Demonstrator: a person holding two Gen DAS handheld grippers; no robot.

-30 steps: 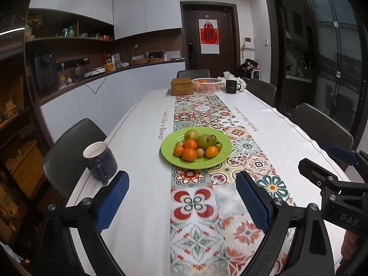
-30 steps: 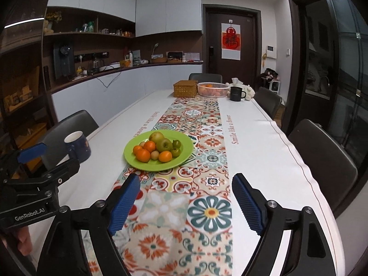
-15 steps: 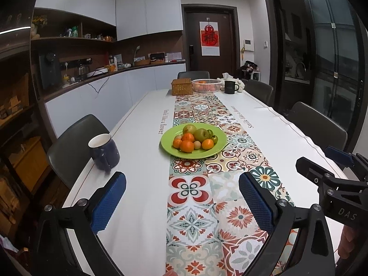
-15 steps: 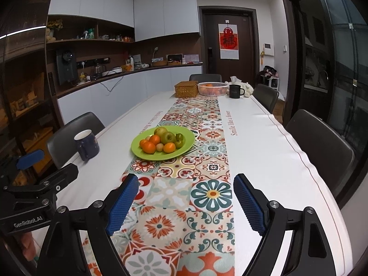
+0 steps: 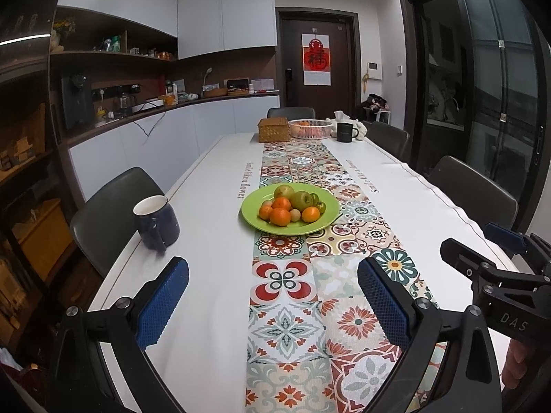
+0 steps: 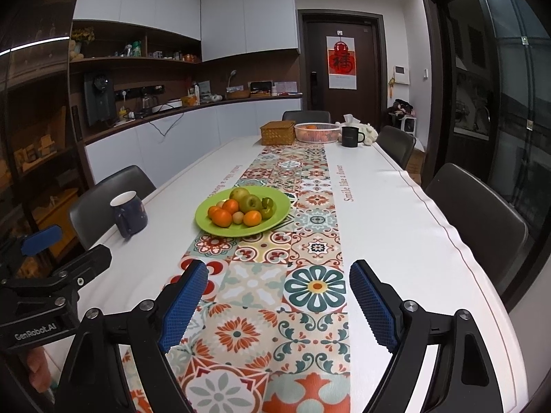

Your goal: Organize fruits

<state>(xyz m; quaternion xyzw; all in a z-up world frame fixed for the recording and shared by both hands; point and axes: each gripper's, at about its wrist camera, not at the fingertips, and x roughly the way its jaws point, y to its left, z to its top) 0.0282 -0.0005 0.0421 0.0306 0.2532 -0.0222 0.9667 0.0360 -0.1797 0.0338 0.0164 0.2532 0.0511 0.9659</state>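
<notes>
Left wrist: left gripper (image 5: 272, 292) jaws released, empty, aimed at fruits (image 5: 291, 206) heaped on green plate (image 5: 251, 218), counter middle, well short.
Right wrist: right gripper (image 6: 279, 292) jaws released, empty; white basket (image 6: 316, 132) at far edge, likely destination.

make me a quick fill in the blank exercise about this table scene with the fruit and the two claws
1. The fruit sits piled on a ____ plate.
2. The dark blue mug stands on the white cloth, ____ the patterned runner.
3. Both the left claw and the right claw are ____ and empty.

Missing words: green; off; open
</notes>
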